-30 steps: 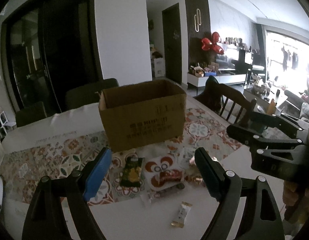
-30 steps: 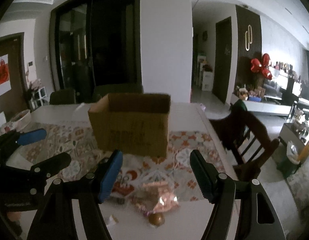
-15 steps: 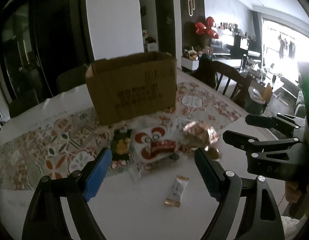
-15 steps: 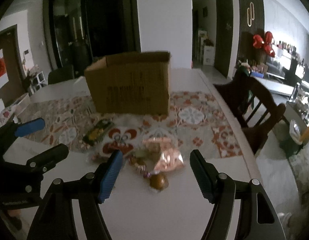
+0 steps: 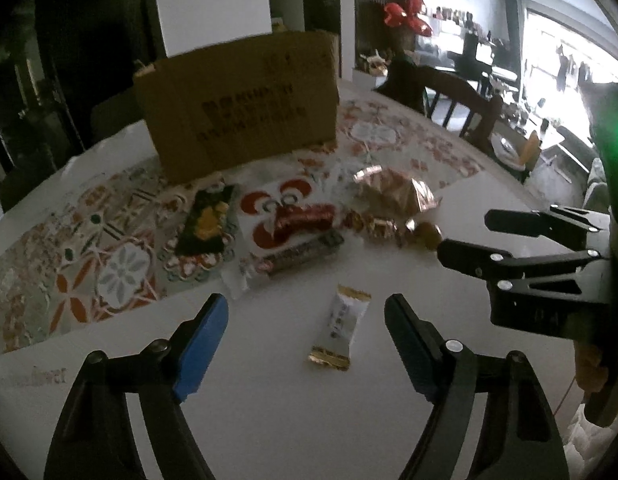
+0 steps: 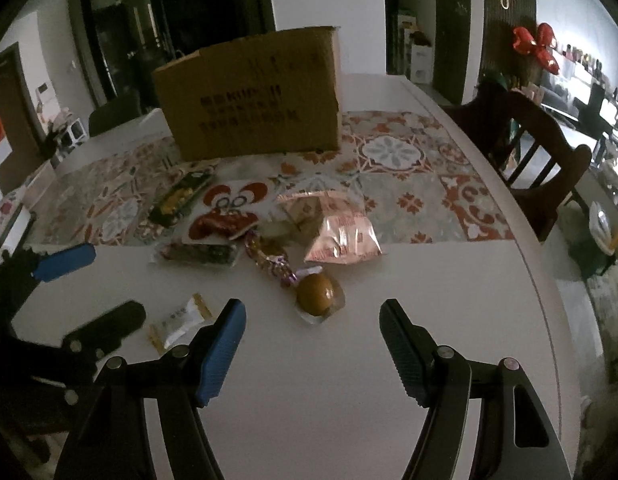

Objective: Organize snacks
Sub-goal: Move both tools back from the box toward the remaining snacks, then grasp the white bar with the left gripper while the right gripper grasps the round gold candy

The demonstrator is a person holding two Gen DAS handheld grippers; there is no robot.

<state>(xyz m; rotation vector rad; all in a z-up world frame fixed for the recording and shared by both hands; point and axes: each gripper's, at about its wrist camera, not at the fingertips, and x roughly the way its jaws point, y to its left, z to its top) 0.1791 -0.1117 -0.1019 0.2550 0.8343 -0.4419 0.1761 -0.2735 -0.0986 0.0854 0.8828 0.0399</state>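
An open cardboard box (image 5: 237,108) (image 6: 253,92) stands at the back of the table. In front of it lie several snacks: a green pack (image 5: 209,220), a red-and-white pack (image 5: 293,216), a shiny pink bag (image 6: 337,228) and a long bar (image 5: 301,254). A small white packet (image 5: 341,328) lies on the table between the fingers of my left gripper (image 5: 305,304), whose jaws are closing without touching it. My right gripper (image 6: 313,308) is open, with a round brown wrapped snack (image 6: 317,290) just beyond its fingertips.
A patterned mat (image 6: 393,152) covers the far half of the white table (image 6: 449,300). A dark wooden chair (image 6: 541,160) stands at the table's right edge. The two grippers hang side by side, the right gripper (image 5: 465,232) close beside the left.
Both grippers have sunk toward the table and tipped further down, so the snacks lie closer under them. The left jaws have narrowed slightly. Nothing was taken hold of.
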